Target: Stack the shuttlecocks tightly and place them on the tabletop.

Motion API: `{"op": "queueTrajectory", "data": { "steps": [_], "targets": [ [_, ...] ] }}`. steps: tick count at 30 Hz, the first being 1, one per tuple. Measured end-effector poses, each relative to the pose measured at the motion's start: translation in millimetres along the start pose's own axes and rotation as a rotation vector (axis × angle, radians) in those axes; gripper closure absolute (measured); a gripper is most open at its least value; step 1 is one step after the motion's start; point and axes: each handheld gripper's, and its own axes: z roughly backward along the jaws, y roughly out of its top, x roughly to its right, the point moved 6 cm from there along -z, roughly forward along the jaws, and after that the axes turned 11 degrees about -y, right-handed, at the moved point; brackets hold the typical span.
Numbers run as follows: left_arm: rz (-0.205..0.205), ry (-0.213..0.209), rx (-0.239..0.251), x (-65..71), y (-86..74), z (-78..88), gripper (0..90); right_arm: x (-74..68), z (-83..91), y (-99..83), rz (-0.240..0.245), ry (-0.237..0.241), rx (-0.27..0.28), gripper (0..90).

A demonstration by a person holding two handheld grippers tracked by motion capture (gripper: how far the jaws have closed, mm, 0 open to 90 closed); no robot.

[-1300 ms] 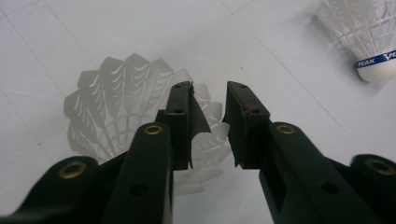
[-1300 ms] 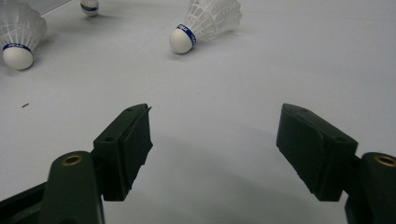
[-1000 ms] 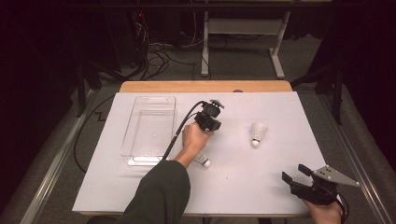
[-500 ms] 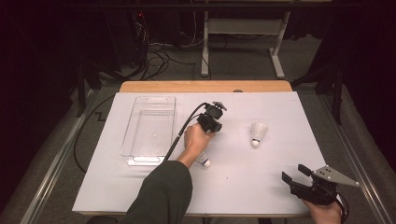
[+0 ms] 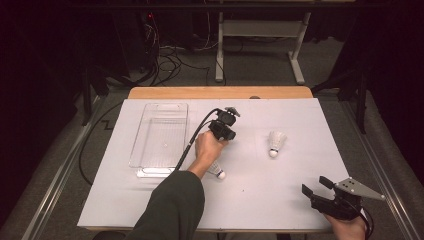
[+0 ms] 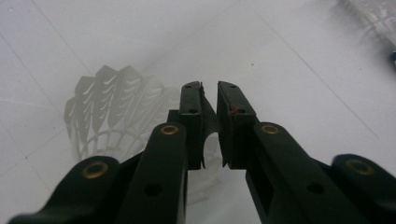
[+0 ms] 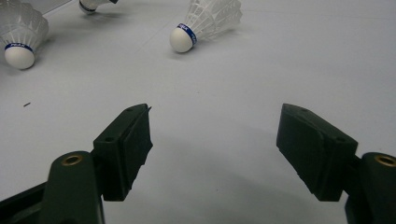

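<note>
1. Task object. We locate the white feathered shuttlecock (image 6: 112, 107) on its side on the white table top (image 5: 280, 200), near the table's middle. In the left gripper view its long axis runs from lower right to upper left. The feather skirt fans out toward the upper left. The stems converge toward the lower right, under the jaws.

2. Position relative to the claw. The left gripper (image 6: 210, 88) sits directly over the narrow end of the shuttlecock. The skirt lies to the left of the jaws and beyond them. A white rounded part shows in the gap between the pads; we read it as the cork end but cannot confirm this. In the high view the left hand (image 5: 207, 147) holds this gripper (image 5: 223, 125) just right of the clear rectangular plastic tray (image 5: 160, 107).

3. Left claw state. The jaws have just been opening. They stand a narrow gap apart, and the pads do not appear to press on the shuttlecock.

4. Right claw state. The right gripper (image 7: 215, 126) has its jaws wide apart with bare table between them. We see it at the near right corner (image 5: 316, 186), well apart from the task object.

5. Other items. A second white shuttlecock with a blue band (image 5: 274, 141) lies to the right of the left gripper. A third white shuttlecock with a blue band (image 5: 216, 171) lies beside the left wrist.
</note>
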Motion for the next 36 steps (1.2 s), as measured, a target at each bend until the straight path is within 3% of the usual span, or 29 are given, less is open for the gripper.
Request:
{"op": "queueTrajectory", "data": {
  "steps": [16, 36],
  "targets": [
    [-0.001, -0.043, 0.038, 4.7, 2.9, 7.6, 64.2, 0.4, 0.1, -0.1, -0.001, -0.002, -0.001, 26.8],
    [-0.02, -0.062, 0.066, 10.0, 5.0, 15.3, 60.2, 0.4, 0.1, -0.1, 0.0, -0.002, 0.0, 26.8]
  ]
}}
